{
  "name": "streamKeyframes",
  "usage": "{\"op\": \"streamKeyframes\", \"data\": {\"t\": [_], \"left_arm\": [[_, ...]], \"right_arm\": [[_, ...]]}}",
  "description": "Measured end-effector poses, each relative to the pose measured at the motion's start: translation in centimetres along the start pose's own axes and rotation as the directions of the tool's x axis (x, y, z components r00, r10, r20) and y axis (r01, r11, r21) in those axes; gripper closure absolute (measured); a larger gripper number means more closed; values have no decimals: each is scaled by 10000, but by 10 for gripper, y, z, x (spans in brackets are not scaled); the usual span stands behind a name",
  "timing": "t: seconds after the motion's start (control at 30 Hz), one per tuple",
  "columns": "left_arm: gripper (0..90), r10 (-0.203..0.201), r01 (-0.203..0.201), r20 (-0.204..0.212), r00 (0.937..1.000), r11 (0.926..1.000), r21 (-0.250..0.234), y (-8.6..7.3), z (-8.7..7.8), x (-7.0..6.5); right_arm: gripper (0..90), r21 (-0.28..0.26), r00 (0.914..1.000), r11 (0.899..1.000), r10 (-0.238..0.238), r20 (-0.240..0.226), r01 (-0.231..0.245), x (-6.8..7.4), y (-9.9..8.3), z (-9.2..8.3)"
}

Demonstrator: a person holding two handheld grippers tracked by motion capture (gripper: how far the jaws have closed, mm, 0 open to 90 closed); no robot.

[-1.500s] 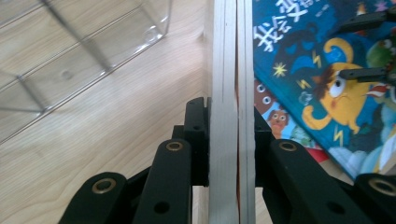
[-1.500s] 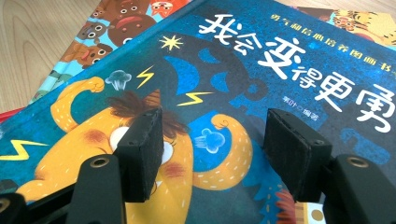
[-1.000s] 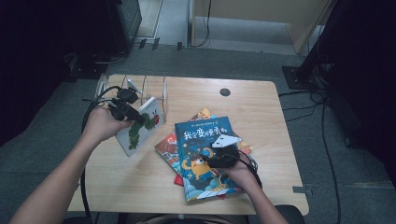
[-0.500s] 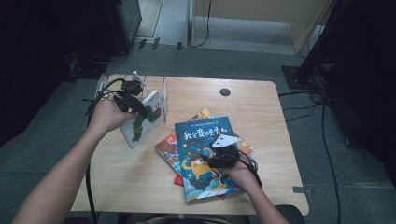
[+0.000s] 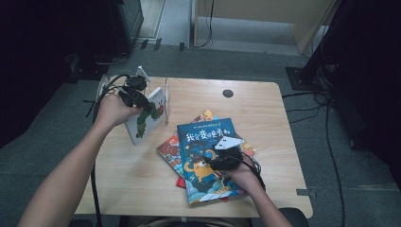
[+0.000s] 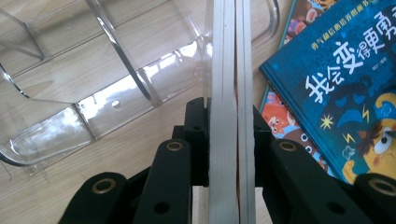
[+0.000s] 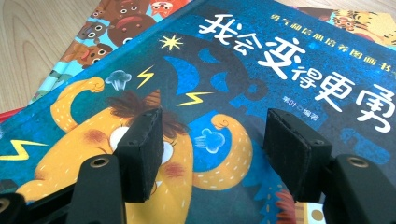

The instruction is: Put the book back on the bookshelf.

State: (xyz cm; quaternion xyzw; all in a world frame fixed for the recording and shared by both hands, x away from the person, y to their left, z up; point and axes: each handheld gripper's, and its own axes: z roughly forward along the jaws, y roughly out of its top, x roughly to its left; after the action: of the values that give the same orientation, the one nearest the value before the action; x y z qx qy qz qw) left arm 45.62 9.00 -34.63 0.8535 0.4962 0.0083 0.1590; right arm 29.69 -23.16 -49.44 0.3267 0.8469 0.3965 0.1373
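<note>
White book (image 5: pixel 147 115) moved toward rack (image 5: pixel 166 97).

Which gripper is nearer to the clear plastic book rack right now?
Left. The left gripper, shut on a white picture book, is right beside the clear plastic book rack. The right gripper rests open over the blue book, farther away.

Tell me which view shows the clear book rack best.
The left gripper view: the clear rack fills its left side, dividers and base plain. The high view shows the rack small, half hidden behind the white book.
</note>
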Motion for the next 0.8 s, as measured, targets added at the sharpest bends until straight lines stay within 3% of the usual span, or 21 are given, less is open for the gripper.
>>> {"op": "streamKeyframes", "data": {"t": [0.8], "left_arm": [[775, -303, 299, -155, 9994, 9993, -227, 35, 5, 15]], "right_arm": [[399, -32, 10000, 10000, 94, -1, -94, 0, 0, 0]]}}
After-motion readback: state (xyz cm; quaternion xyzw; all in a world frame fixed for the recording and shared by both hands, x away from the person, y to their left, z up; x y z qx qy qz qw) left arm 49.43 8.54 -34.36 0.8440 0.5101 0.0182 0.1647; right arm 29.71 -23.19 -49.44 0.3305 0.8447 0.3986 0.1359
